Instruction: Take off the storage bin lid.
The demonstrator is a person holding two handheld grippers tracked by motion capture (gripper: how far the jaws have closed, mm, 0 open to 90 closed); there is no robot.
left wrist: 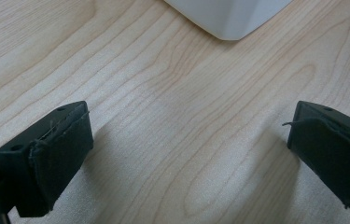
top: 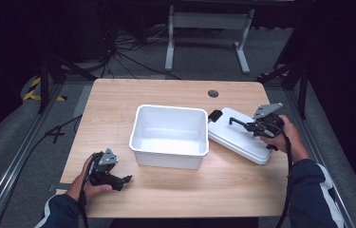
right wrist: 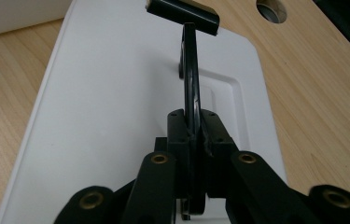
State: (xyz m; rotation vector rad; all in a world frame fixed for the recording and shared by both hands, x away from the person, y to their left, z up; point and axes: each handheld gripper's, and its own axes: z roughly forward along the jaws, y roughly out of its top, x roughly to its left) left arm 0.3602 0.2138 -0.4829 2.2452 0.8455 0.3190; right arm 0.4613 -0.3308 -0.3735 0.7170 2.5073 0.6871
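Dark surroundings frame a pale wooden table [top: 175,190], with cables across the grey floor beyond it and the white legs of a stand [top: 206,38] at the far side. Near the far edge of the tabletop sits a round cable hole [top: 213,93]. At the middle of the table stands a white plastic bin [top: 170,136], open at the top and with nothing visible inside. Just to its right, close beside its right wall, lies a flat white lid [top: 239,137], angled across the table. The right gripper [top: 249,126] hovers over that lid, held in the person's right hand [top: 285,135]; in the right gripper view its jaws are pressed together on a thin black handle [right wrist: 191,88], seen edge-on, which rises from the lid's recessed centre. A small black clip [right wrist: 182,14] sits at the lid's far end, nearest the bin. The left gripper [top: 126,180] rests low at the near left part of the table, well apart from the bin, held in the person's left hand [top: 90,183]. In the left gripper view its jaws are spread wide with only bare wood between them, and a white corner of the bin shows at the top edge of that view. Dark sleeves with white stripes cover both forearms
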